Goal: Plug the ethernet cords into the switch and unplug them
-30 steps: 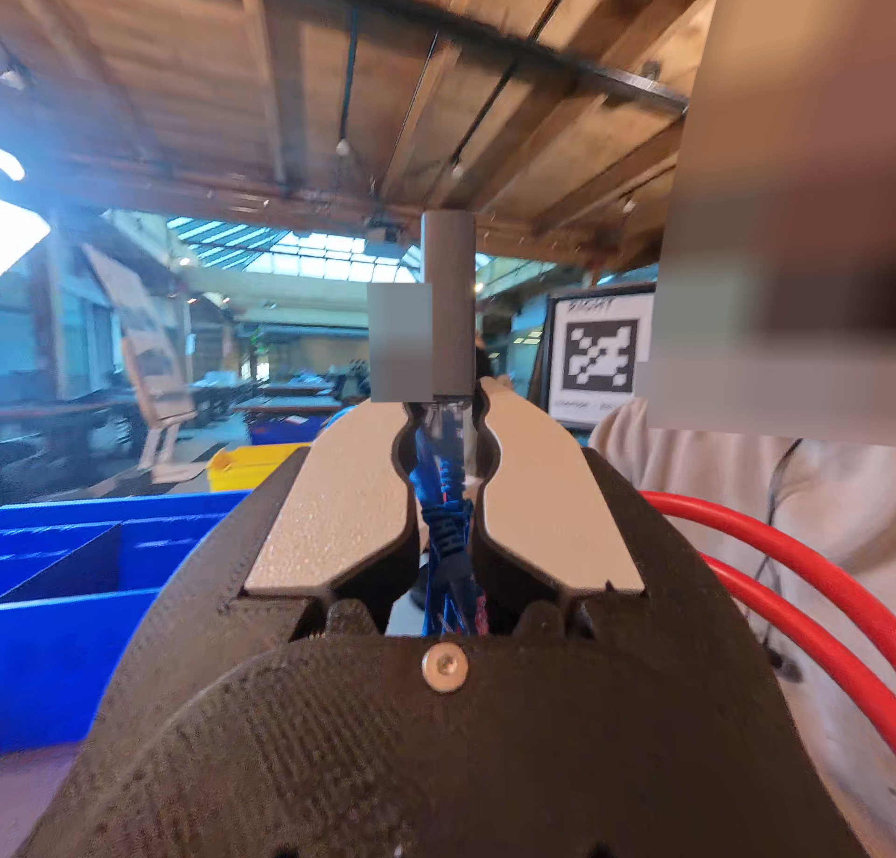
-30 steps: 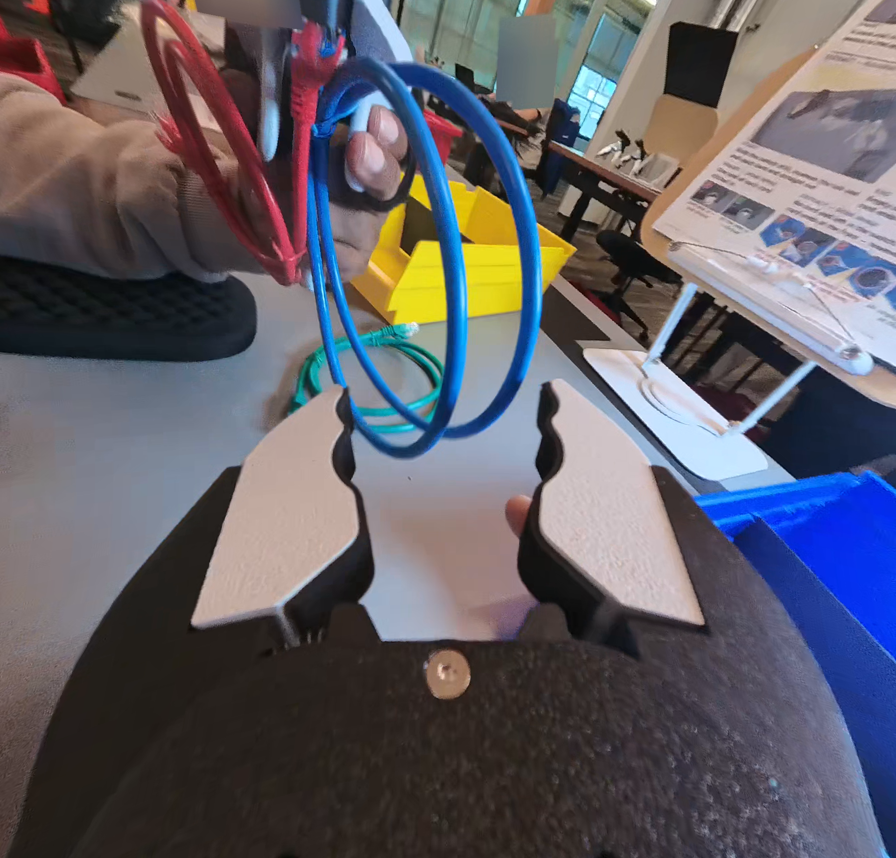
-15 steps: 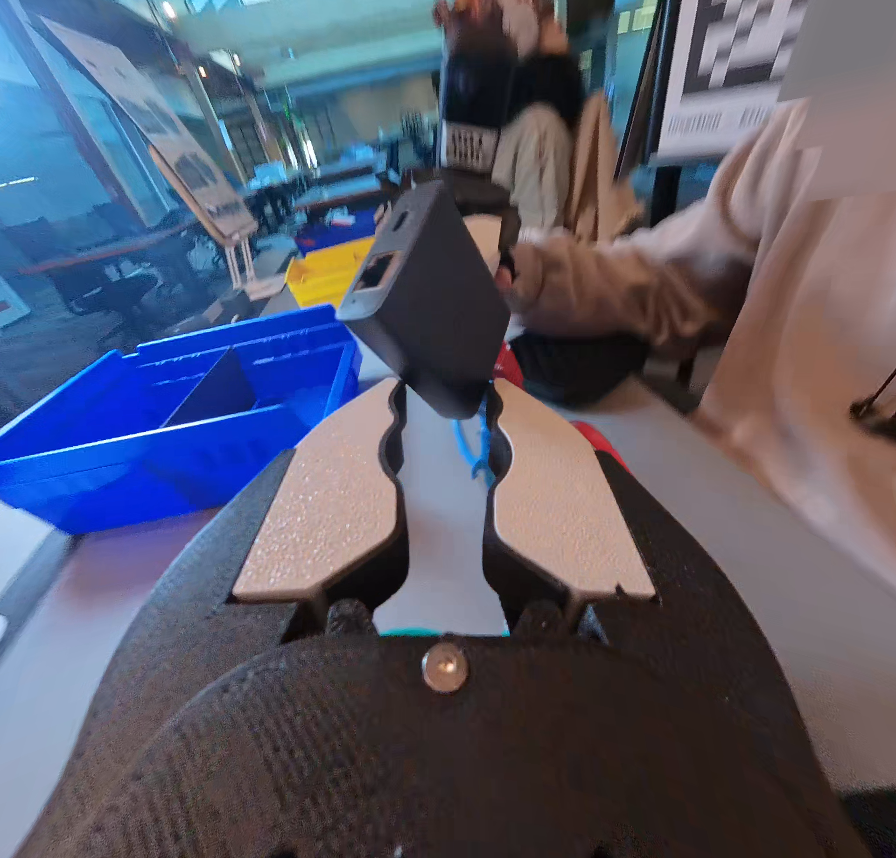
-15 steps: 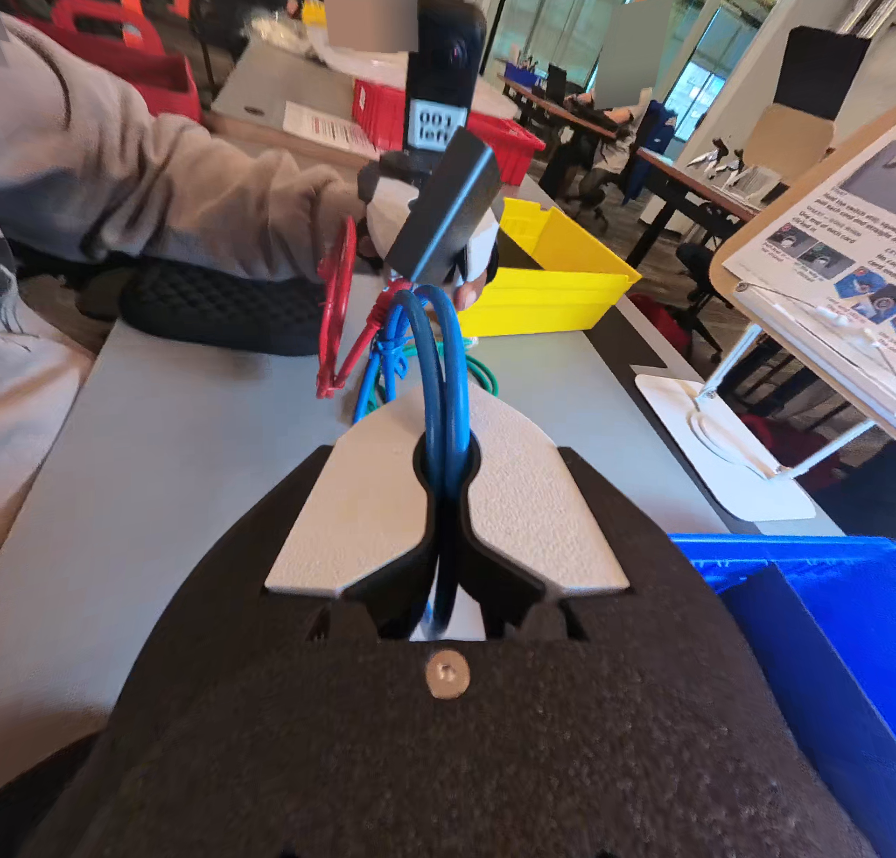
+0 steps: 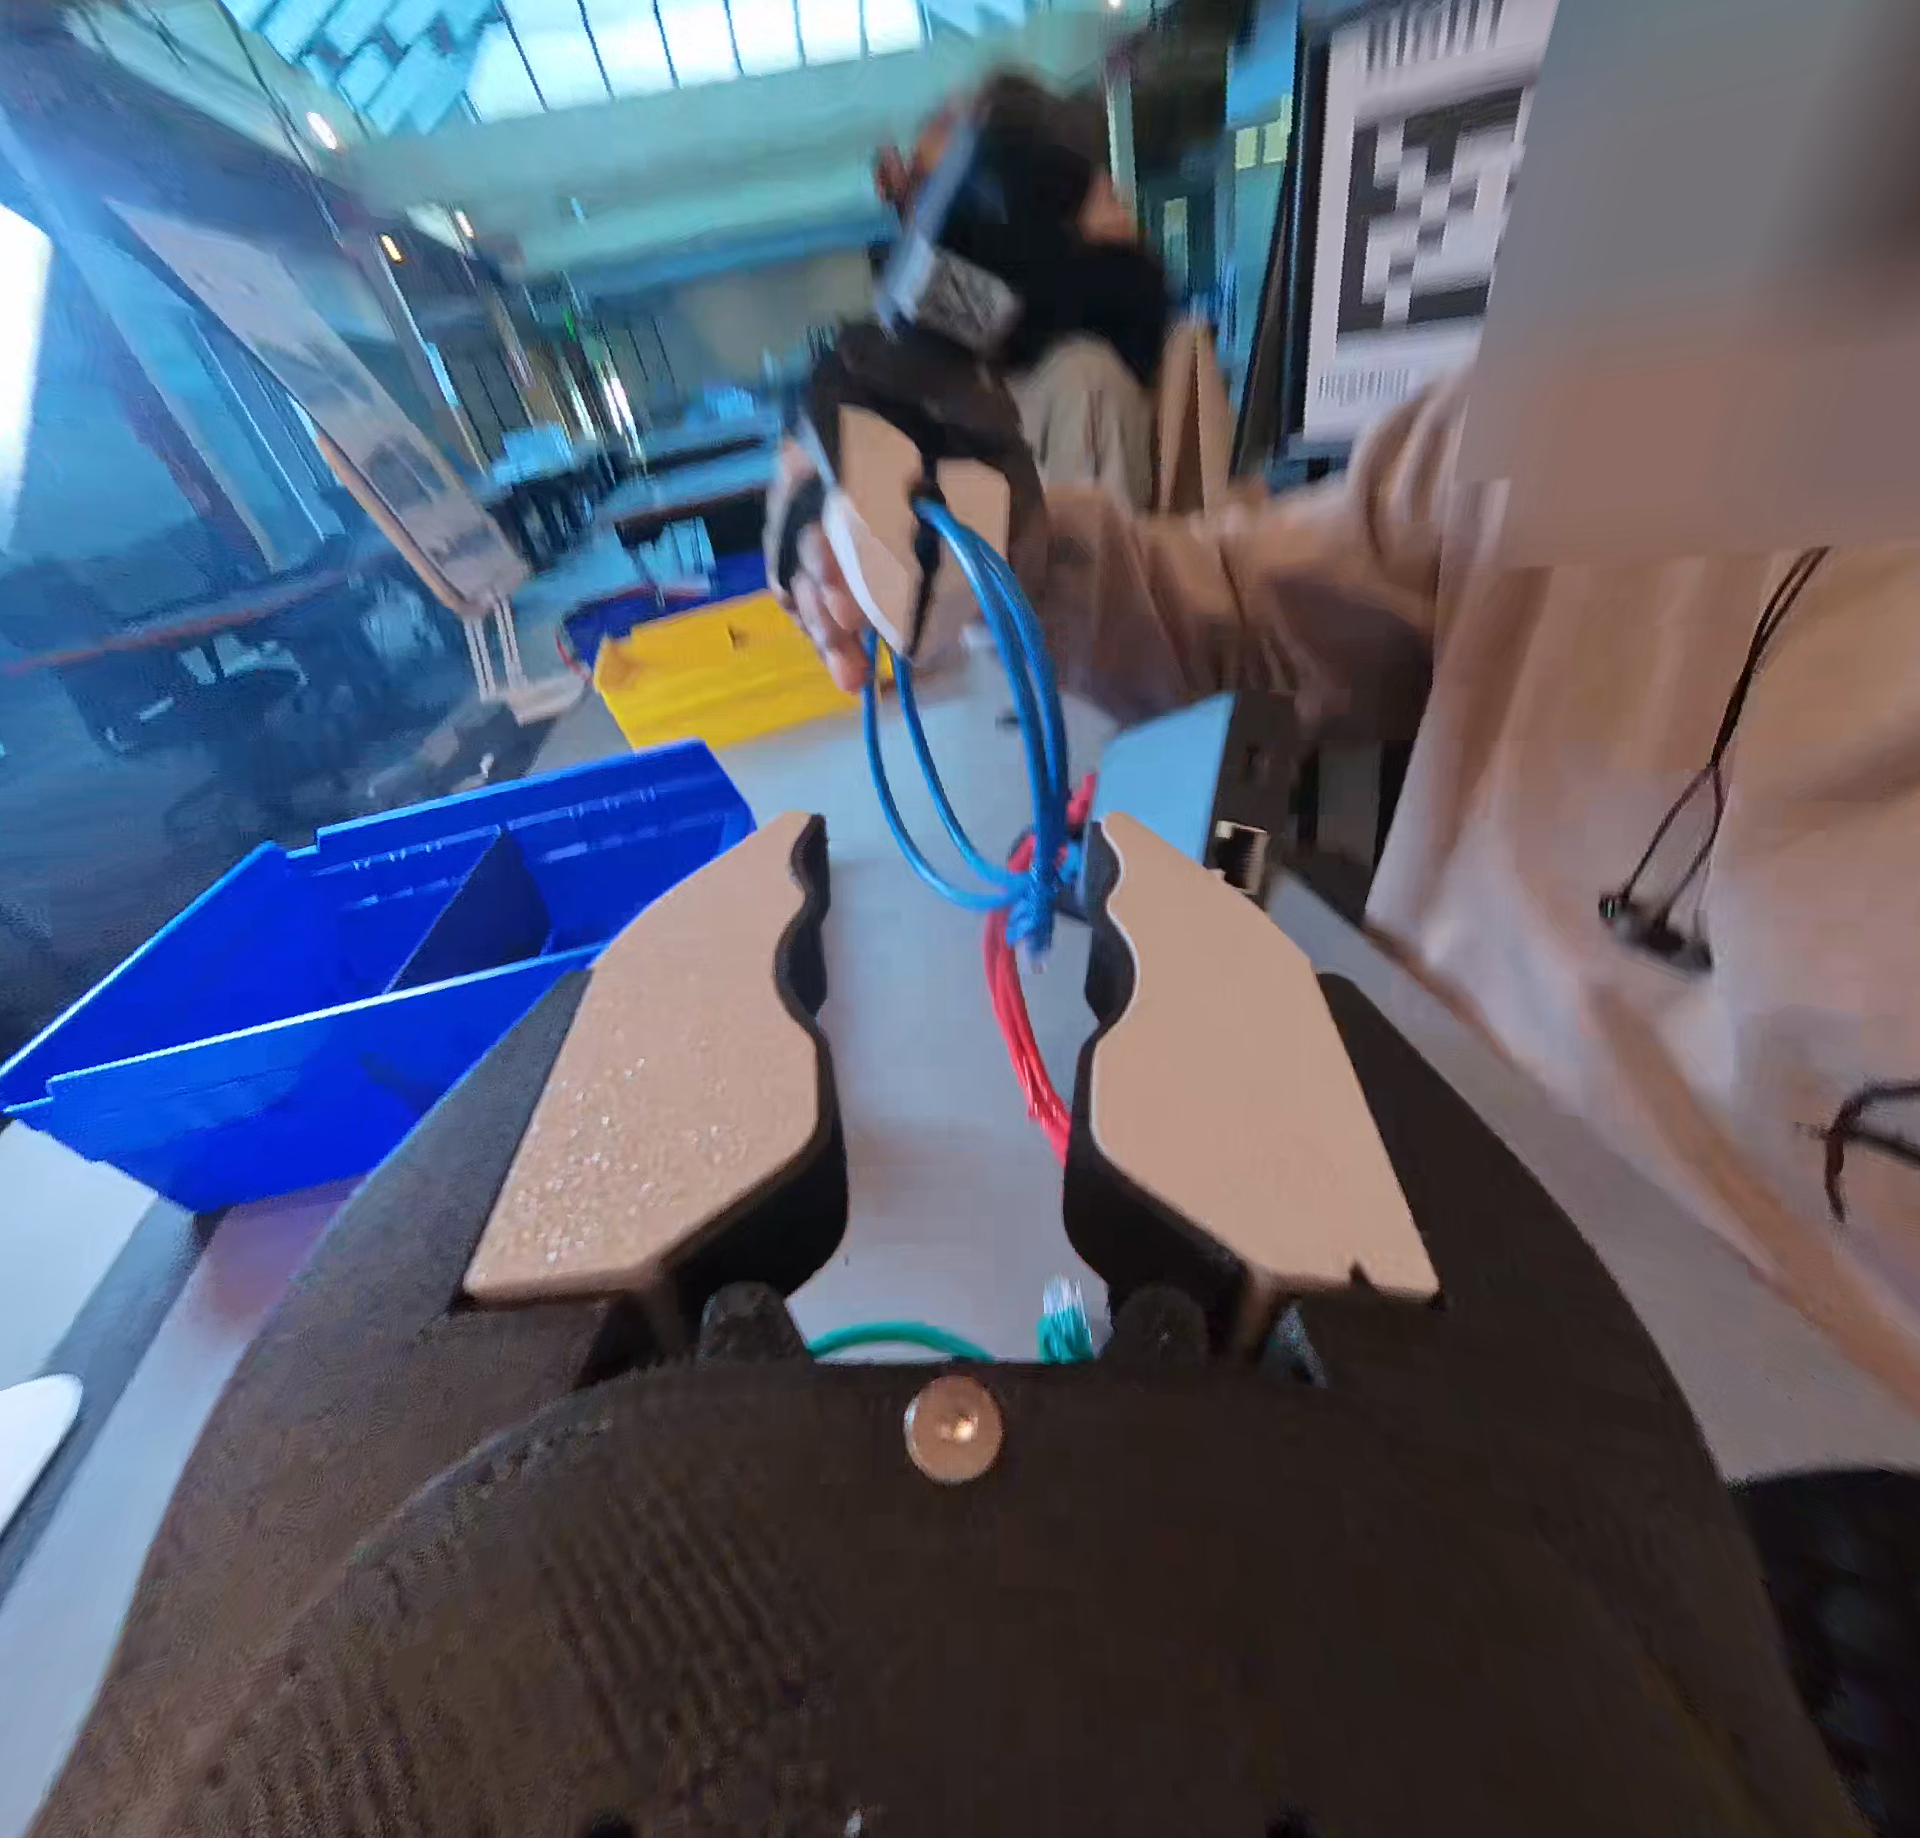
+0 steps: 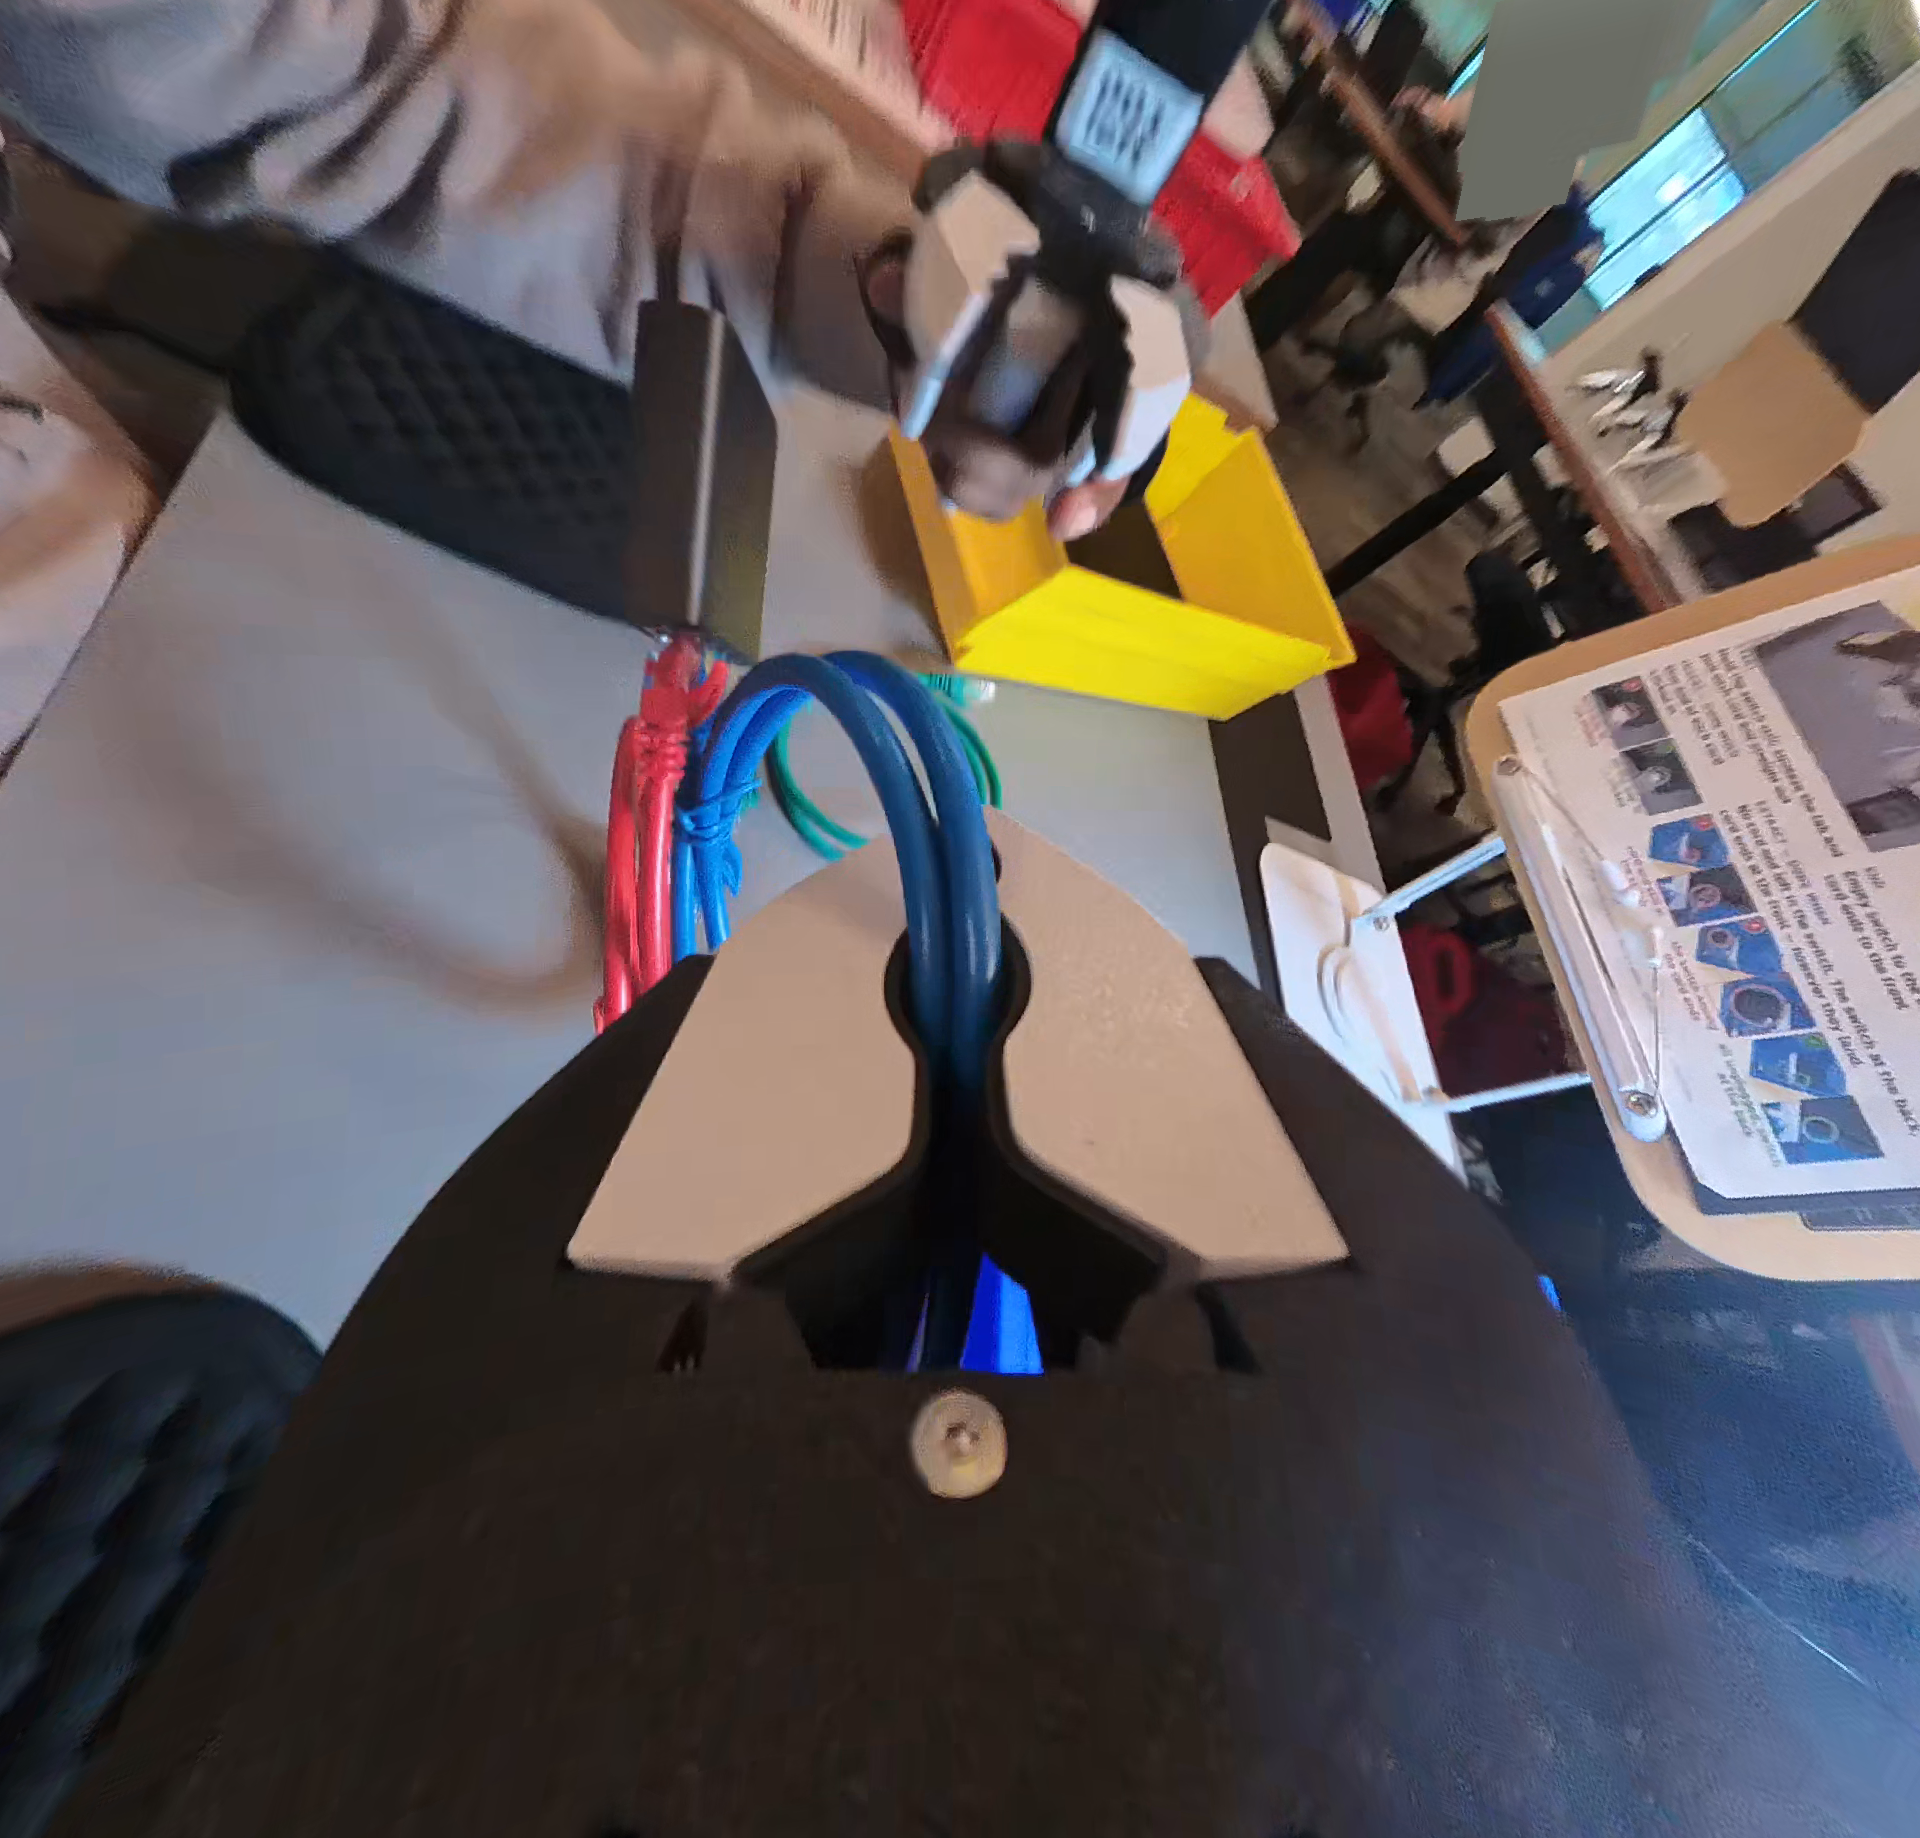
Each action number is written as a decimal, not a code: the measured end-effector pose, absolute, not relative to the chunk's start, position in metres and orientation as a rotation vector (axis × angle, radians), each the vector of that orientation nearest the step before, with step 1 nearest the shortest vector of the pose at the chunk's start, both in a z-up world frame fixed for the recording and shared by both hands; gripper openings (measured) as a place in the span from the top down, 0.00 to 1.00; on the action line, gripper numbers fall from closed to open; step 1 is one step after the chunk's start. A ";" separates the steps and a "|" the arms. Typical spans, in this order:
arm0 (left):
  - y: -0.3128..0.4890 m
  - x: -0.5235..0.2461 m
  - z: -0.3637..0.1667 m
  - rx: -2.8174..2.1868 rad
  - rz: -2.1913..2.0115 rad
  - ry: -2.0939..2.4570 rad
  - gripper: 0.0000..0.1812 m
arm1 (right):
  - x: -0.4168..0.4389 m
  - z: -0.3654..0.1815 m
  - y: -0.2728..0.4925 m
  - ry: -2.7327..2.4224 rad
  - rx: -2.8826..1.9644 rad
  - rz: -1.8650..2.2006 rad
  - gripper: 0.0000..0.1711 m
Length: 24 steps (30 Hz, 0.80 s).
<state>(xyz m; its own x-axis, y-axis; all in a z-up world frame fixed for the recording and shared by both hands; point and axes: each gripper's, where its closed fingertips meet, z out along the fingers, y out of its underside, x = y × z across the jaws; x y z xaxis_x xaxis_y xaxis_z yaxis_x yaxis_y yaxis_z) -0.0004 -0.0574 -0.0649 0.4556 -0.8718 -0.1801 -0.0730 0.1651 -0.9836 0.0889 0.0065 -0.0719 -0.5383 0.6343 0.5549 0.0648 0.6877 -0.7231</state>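
My right gripper [image 6: 940, 838] is shut on a loop of the coiled blue cord [image 6: 883, 739] and holds it above the grey table [image 6: 312, 853]. In the left wrist view it [image 5: 894, 562] holds the blue cord [image 5: 1029, 687] up in the air. The black switch [image 6: 707, 479] stands on end on the table, one port showing in the left wrist view [image 5: 1242, 843]. The red cord [image 6: 639, 853] and the blue cord's tied end lie at its foot; I cannot tell whether they are plugged in. My left gripper [image 5: 956, 832] is open and empty, and hovers farther off in the right wrist view [image 6: 1029, 375].
A green cord [image 6: 821, 822] lies on the table near a yellow bin [image 6: 1122, 625]. A blue bin [image 5: 364, 957] stands at the left. A person's sleeve and body [image 5: 1558, 853] fill the right side. A tilted instruction board [image 6: 1766, 905] on a white stand stands beside the table. Spacing between my two grippers at the tips: around 12 cm.
My left gripper has let go of the switch, opened and drawn back; the switch now stands on the table. My right gripper stays shut on the blue cord.
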 end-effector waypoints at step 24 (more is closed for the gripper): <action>-0.008 -0.020 -0.094 -1.464 0.185 1.020 0.88 | 0.104 -0.008 0.059 -1.655 -0.787 0.570 0.81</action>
<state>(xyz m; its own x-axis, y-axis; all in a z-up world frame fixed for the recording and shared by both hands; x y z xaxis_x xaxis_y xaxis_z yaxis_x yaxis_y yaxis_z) -0.0196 -0.0082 -0.0942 0.5924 -0.4655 -0.6575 -0.6673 0.1738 -0.7242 0.1044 0.0589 -0.0084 -0.1159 0.7537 0.6469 0.1951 0.6559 -0.7292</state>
